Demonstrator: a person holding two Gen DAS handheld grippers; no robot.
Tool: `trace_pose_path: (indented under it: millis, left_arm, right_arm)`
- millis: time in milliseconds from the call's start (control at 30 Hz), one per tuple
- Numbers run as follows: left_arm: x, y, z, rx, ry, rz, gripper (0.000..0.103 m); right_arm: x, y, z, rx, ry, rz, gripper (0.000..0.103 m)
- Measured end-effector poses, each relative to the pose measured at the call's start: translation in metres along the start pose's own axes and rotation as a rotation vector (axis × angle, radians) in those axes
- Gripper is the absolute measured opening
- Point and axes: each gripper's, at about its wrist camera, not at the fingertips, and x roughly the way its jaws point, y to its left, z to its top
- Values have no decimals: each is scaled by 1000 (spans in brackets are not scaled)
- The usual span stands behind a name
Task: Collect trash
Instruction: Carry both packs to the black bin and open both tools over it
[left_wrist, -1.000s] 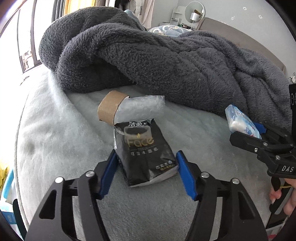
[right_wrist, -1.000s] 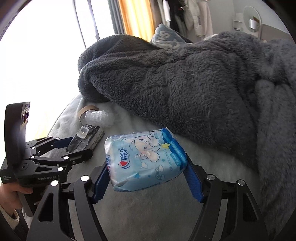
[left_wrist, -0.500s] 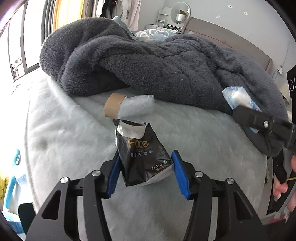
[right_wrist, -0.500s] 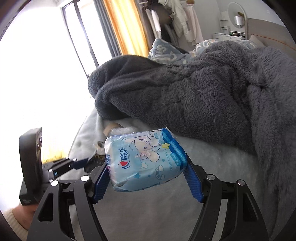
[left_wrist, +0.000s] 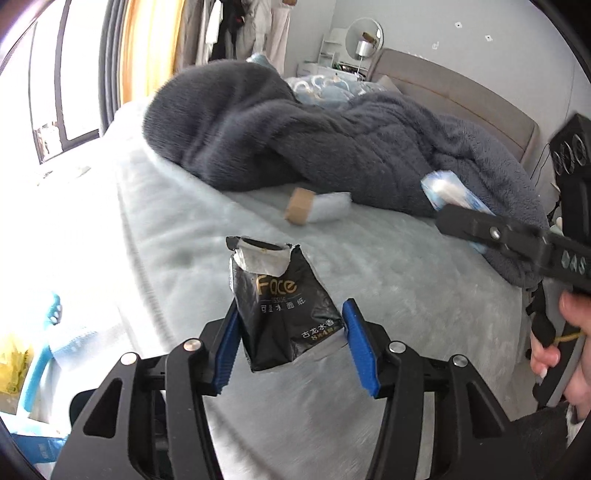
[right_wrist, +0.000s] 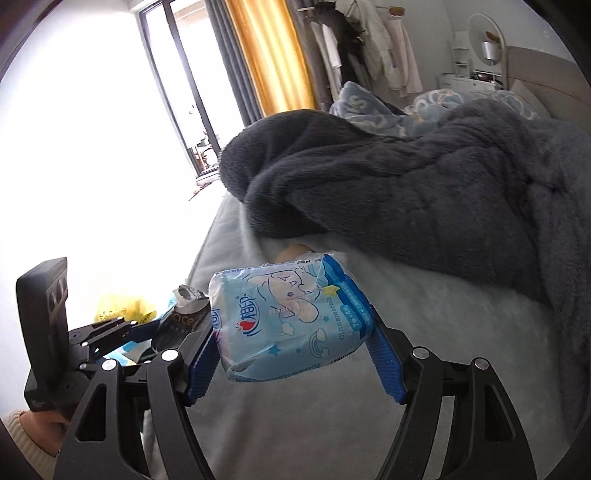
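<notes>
My left gripper (left_wrist: 290, 345) is shut on a black "Face" tissue packet (left_wrist: 282, 310) with a torn top and holds it above the pale bed (left_wrist: 406, 295). My right gripper (right_wrist: 295, 350) is shut on a light blue cartoon tissue packet (right_wrist: 291, 317), also held in the air. The blue packet shows at the right of the left wrist view (left_wrist: 454, 194), and the black packet at the left of the right wrist view (right_wrist: 181, 325). A cardboard roll with bubble wrap (left_wrist: 317, 210) lies on the bed by the blanket.
A big dark grey fleece blanket (left_wrist: 314, 136) is heaped across the far half of the bed. A yellow bag (right_wrist: 122, 308) and blue items (left_wrist: 40, 354) sit on the floor left of the bed. A window (right_wrist: 110, 129) is at the left.
Both grippers have lifted and pulled back from the bed with their packets. The black packet was lying on the bed between open left fingers, and is now gripped and raised.
</notes>
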Motion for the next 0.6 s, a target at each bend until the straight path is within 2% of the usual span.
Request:
trace_pose_path:
  millis: [333,433,600]
  left_arm:
    - [-30,57,-20,-43,-39,130,57]
    - [-30,78,-28,-67,-16,158,57]
    - [-23,112,-47,-97,68,206,57]
  right_arm:
    - [30,72,16,-100,-23,80,73]
    - [42,91,18,-118,-17,106,73]
    - [60,122,17,-151,9,146,73]
